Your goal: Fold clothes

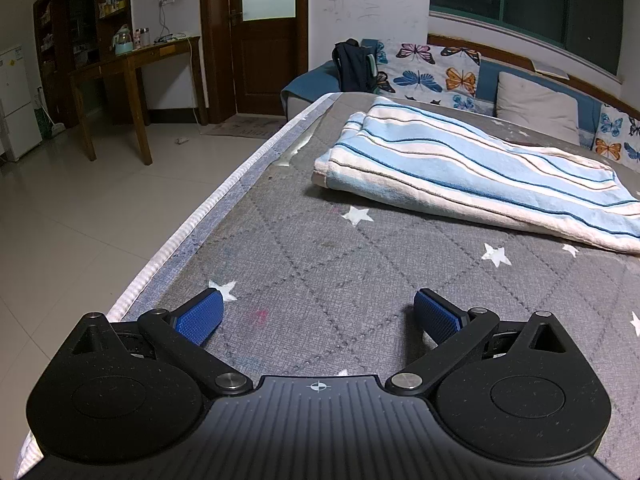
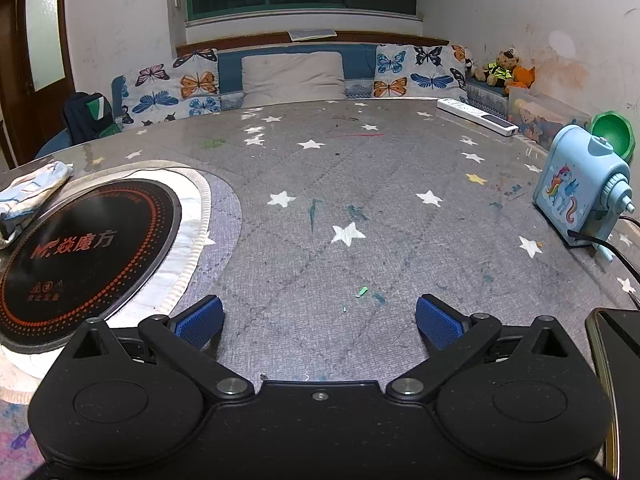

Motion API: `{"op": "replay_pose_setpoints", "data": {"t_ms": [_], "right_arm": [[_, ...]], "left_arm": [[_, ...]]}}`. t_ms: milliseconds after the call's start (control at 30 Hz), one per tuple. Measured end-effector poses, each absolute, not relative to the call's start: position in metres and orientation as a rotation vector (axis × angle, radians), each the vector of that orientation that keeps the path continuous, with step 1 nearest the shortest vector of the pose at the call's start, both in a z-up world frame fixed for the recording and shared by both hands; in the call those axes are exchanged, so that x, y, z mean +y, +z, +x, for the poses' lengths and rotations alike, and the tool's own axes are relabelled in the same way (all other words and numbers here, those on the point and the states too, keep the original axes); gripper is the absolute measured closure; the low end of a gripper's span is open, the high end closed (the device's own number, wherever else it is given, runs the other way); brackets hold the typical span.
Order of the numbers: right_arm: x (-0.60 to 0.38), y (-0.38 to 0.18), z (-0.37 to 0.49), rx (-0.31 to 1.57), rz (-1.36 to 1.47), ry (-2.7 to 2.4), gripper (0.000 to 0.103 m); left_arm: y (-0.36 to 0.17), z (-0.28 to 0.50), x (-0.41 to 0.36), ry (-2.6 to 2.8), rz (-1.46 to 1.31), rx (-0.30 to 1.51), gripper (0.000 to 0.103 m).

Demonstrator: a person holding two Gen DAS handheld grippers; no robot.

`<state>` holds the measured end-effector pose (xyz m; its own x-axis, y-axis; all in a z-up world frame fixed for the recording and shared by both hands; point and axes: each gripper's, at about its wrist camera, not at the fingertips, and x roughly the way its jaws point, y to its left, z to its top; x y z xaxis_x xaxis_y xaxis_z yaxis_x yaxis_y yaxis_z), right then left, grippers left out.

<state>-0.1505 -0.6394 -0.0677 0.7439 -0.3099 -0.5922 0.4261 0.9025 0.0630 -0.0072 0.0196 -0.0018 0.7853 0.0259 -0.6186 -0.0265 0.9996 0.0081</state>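
A blue and white striped cloth (image 1: 472, 172) lies folded on the grey star-patterned table cover (image 1: 328, 256), ahead and to the right of my left gripper (image 1: 318, 314). That gripper is open and empty, low over the cover near its left edge. My right gripper (image 2: 320, 318) is open and empty over bare cover (image 2: 352, 184). An edge of the striped cloth (image 2: 34, 188) shows at the far left of the right wrist view, behind the round black cooktop (image 2: 84, 252).
A blue unicorn sharpener (image 2: 580, 196) with a cable, a green bowl (image 2: 614, 134) and a white power strip (image 2: 478, 116) sit at the right. A dark object (image 2: 620, 344) lies near the right gripper. Butterfly cushions (image 2: 172, 88) line the back. A tiled floor (image 1: 80, 208) lies left.
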Motion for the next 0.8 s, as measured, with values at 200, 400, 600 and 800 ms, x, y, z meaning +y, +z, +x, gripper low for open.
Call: {"op": "replay_pose_setpoints", "data": {"t_ms": [200, 400, 600, 800], "right_arm": [[-0.639, -0.0678, -0.1503, 0.61, 0.2, -0.406, 0.0], [-0.6389, -0.0676, -0.1501, 0.61, 0.201, -0.406, 0.0], [-0.6384, -0.0678, -0.1495, 0.611, 0.2, -0.407, 0.0], [-0.6375, -0.0679, -0.1482, 0.611, 0.2, -0.407, 0.0]], "left_arm": [[-0.0022, -0.0073, 0.0191, 0.029, -0.001, 0.667, 0.0], [-0.0022, -0.0073, 0.019, 0.029, -0.001, 0.666, 0.0], [-0.002, -0.0073, 0.0189, 0.029, -0.001, 0.667, 0.0], [-0.0019, -0.0075, 0.0186, 0.029, 0.0, 0.666, 0.0]]}}
